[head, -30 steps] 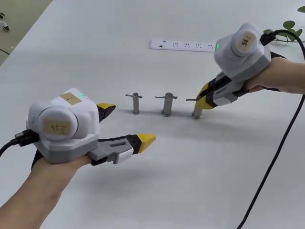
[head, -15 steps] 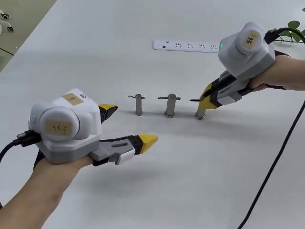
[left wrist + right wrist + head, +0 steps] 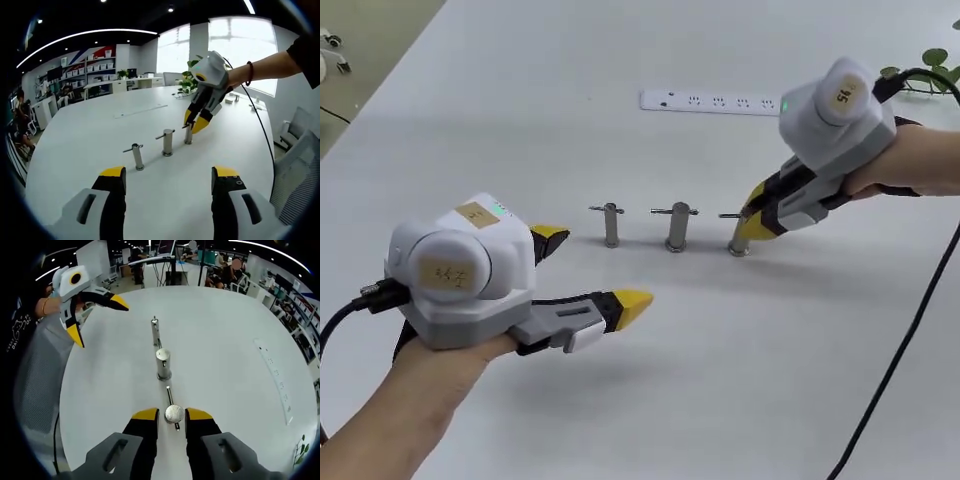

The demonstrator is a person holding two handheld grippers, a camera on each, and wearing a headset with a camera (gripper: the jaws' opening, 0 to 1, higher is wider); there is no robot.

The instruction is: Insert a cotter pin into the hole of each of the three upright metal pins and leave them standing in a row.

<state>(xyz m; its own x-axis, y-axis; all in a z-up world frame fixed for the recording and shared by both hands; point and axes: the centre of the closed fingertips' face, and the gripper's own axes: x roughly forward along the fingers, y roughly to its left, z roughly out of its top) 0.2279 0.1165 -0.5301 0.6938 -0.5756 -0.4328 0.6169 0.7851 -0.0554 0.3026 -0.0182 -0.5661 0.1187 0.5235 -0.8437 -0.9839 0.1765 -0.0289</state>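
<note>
Three upright metal pins stand in a row on the white table: left pin (image 3: 611, 225), middle pin (image 3: 677, 228), right pin (image 3: 738, 243). Each has a thin cotter pin through its top. My right gripper (image 3: 752, 222) tilts down onto the right pin (image 3: 174, 413), whose head sits between the narrowly parted jaws with a sliver of table on each side. That pin's cotter pin (image 3: 168, 392) points toward the middle pin (image 3: 163, 362). My left gripper (image 3: 592, 268) hovers open and holds nothing, short of the row (image 3: 167, 142).
A white power strip (image 3: 715, 101) lies at the back of the table (image 3: 740, 380). A plant (image 3: 930, 65) stands at the far right. A black cable (image 3: 910, 330) trails from the right gripper across the table's right side.
None beyond a small shift of the camera; both grippers and the three pins keep their places.
</note>
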